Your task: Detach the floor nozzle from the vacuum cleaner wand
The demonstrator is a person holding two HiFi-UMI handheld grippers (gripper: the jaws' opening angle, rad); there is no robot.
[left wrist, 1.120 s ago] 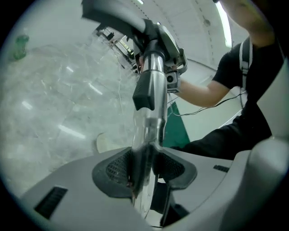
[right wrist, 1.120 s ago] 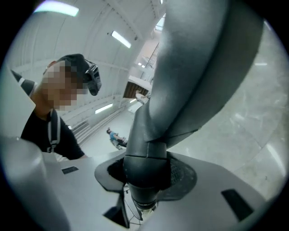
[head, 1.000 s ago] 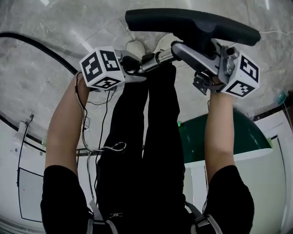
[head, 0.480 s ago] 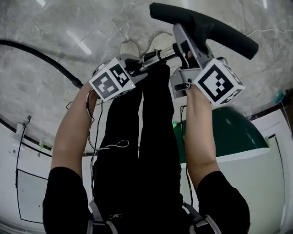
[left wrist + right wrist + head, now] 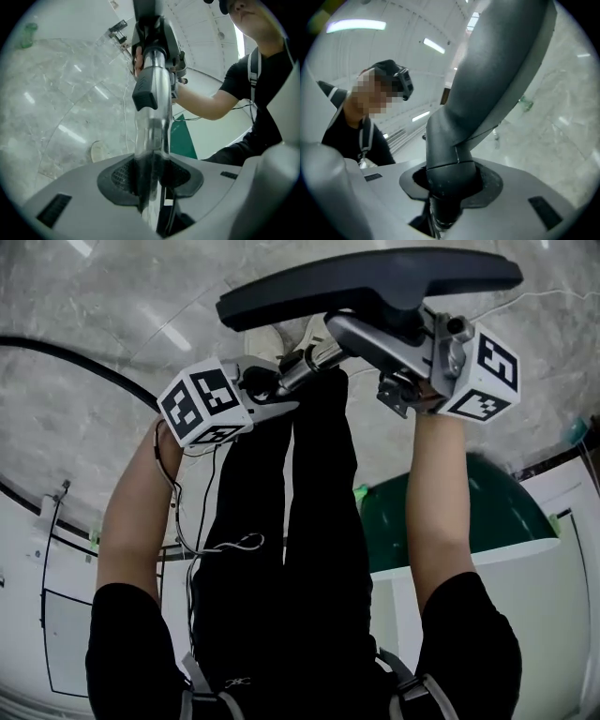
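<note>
We hold the vacuum's front end up off the floor (image 5: 94, 352), across our body. The floor nozzle (image 5: 366, 282) lies at twelve o'clock in the head view, not yet parted from the wand (image 5: 305, 367), which runs from it toward eight o'clock. The left tongs (image 5: 152, 187) pinch the shiny wand tube just short of the dark collar (image 5: 146, 91). The right tongs (image 5: 450, 197) pinch the nozzle's neck (image 5: 492, 79) on the far side of that collar. Both pairs have just been closing, each with its part between the pads. We judge the grips sit either side of the joint on purpose — one hand anchors the tube, the other can pull or twist the nozzle away. The collar's catch probably needs pressing first, and neither pair appears to be on it.
</note>
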